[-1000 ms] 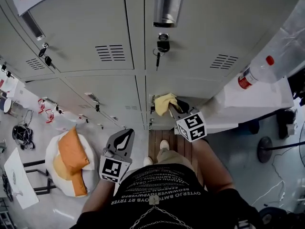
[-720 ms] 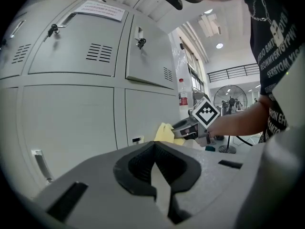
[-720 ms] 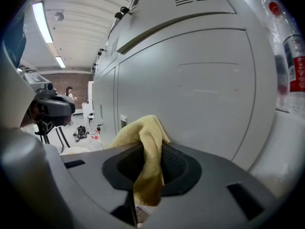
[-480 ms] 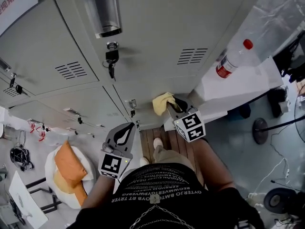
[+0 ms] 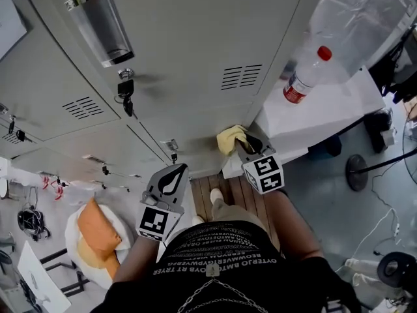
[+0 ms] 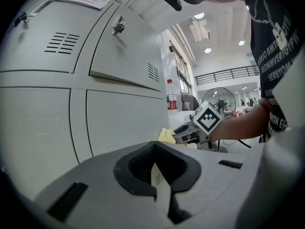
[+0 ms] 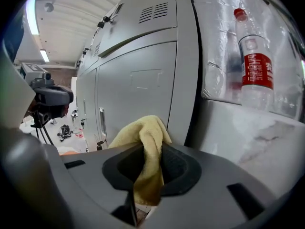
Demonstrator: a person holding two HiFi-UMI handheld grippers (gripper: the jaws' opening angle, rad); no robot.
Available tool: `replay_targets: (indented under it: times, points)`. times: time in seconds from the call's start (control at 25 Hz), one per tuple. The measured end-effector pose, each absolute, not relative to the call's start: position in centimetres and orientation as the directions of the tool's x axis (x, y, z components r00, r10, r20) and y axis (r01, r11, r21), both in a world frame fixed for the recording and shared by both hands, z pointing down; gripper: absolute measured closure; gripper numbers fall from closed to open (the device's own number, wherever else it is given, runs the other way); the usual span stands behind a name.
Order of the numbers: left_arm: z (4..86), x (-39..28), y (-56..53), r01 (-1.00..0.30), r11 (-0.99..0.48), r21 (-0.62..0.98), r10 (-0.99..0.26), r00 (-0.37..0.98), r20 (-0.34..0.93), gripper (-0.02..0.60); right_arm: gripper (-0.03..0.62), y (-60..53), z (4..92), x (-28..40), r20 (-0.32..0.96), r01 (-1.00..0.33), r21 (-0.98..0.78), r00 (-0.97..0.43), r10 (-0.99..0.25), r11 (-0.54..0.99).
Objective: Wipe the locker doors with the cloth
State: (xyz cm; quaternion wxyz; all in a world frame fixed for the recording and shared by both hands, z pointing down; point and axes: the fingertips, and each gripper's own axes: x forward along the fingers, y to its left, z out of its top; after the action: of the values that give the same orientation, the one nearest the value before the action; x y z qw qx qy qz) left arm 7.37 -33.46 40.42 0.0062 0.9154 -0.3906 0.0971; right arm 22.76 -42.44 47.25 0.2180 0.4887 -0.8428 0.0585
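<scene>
My right gripper is shut on a yellow cloth, which bunches out past the jaws against the lower grey locker door close to the bank's right edge. In the left gripper view the cloth and the right gripper show low beside that door. My left gripper is held back from the lockers, below and left of the right one, its jaws shut with nothing between them. Keys hang in the upper door's lock.
A white-topped cabinet stands right of the lockers with a clear plastic bottle, red label, and plastic sheeting on it. An orange cushion on a white seat lies on the floor at left. A fan base and cables are at right.
The head view has swung, so the lockers now slant and shift left. The right gripper with the cloth has stayed on the lower door near its right edge. The left gripper has barely moved.
</scene>
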Motion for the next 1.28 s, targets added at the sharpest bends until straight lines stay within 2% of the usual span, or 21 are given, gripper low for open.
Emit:
replay_targets:
  times: [0.16, 0.28, 0.4, 0.64, 0.92, 1.28]
  points:
    - [40.8, 5.7, -32.5, -0.751, -0.658, -0.061, -0.745, 0.637, 0.198, 0.578, 0.516, -41.7, 46.8, 22.6, 0.404, -0.848, 0.083, -0.451, -0.796, 0.523]
    - [41.2, 3.4, -31.3, -0.790, -0.610, -0.052, -0.780, 0.588, 0.213, 0.578, 0.516, -40.4, 45.8, 20.7, 0.365, -0.816, 0.057, -0.519, -0.773, 0.575]
    - [41.7, 1.4, -30.3, -0.825, -0.564, -0.038, -0.810, 0.544, 0.221, 0.578, 0.516, -39.3, 46.1, 16.9, 0.354, -0.756, 0.054, -0.596, -0.721, 0.652]
    - [41.8, 0.0, -27.7, -0.838, -0.545, -0.030, -0.819, 0.525, 0.229, 0.578, 0.516, -38.1, 50.4, 8.4, 0.432, -0.646, 0.056, -0.672, -0.602, 0.761]
    - [40.8, -1.8, -26.5, -0.850, -0.526, -0.029, -0.835, 0.509, 0.210, 0.578, 0.516, -37.4, 56.7, 4.7, 0.584, -0.548, 0.072, -0.654, -0.480, 0.834]
    - [43.4, -3.7, -25.4, -0.847, -0.532, -0.002, -0.822, 0.516, 0.239, 0.578, 0.516, -40.1, 60.7, 4.0, 0.640, -0.597, 0.096, -0.576, -0.509, 0.797]
